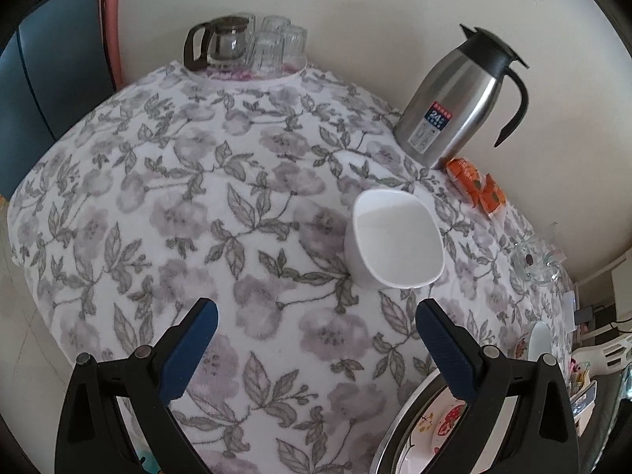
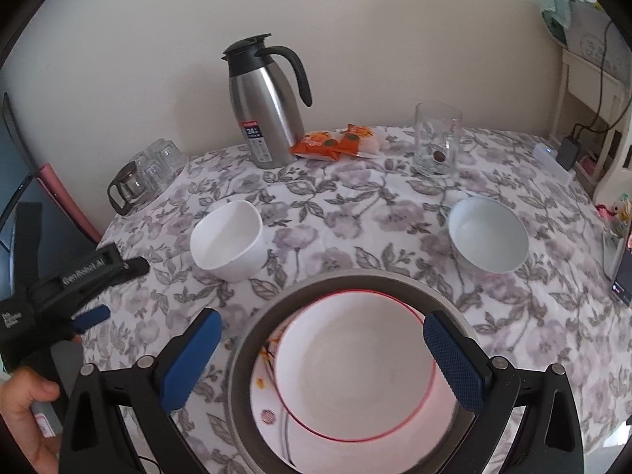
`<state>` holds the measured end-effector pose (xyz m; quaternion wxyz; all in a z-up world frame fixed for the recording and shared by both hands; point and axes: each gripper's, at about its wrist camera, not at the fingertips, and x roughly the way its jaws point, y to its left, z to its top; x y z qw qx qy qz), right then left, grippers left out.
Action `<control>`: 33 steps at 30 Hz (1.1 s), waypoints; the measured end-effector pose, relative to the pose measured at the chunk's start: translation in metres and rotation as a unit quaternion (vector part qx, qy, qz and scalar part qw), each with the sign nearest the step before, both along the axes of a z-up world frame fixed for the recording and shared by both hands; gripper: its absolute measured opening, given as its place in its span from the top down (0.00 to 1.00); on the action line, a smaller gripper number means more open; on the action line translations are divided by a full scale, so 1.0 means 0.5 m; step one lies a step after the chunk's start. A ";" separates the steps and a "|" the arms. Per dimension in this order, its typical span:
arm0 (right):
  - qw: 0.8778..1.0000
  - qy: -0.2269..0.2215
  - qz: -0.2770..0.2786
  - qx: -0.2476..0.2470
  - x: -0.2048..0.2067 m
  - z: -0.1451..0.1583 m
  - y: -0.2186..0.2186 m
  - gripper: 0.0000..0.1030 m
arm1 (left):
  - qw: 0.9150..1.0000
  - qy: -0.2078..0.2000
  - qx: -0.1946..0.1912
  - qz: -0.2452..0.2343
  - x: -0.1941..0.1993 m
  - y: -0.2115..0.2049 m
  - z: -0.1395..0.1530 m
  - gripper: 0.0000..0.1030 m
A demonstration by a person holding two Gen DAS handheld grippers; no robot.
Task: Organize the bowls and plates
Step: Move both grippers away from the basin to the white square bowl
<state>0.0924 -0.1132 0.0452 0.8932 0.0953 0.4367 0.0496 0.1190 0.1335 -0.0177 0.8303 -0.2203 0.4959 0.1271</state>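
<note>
A white bowl (image 1: 395, 241) stands on the floral tablecloth just ahead and right of my open, empty left gripper (image 1: 316, 316); it also shows in the right wrist view (image 2: 229, 245). A pale blue-white bowl (image 2: 488, 239) stands at the right. A metal basin (image 2: 256, 339) near the front edge holds a red-rimmed white plate (image 2: 355, 367) on a patterned plate (image 2: 266, 391). My right gripper (image 2: 322, 328) is open and empty above the basin. The left gripper's body (image 2: 85, 272) shows at the left. The basin's corner shows in the left wrist view (image 1: 399, 430).
A steel thermos jug (image 2: 264, 110) stands at the back by the wall, with orange snack packets (image 2: 335, 142) and a glass mug (image 2: 436, 144) to its right. A glass coffee pot with upturned glasses (image 1: 245, 43) stands at the back left. A phone (image 2: 622, 280) lies at the right edge.
</note>
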 end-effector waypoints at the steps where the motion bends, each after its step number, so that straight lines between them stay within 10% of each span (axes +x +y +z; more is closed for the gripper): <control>1: 1.000 0.001 0.001 0.000 0.005 0.001 0.006 0.00 | 1.000 0.001 -0.005 0.002 0.001 0.004 -0.002 0.03; 17: 0.999 0.034 -0.010 0.016 0.132 -0.004 0.095 0.03 | 0.998 0.023 -0.045 0.032 0.053 0.052 -0.052 0.03; 33: 0.996 0.093 -0.003 0.016 0.242 -0.082 0.163 0.52 | 0.994 0.022 -0.108 0.021 0.127 0.056 -0.116 0.22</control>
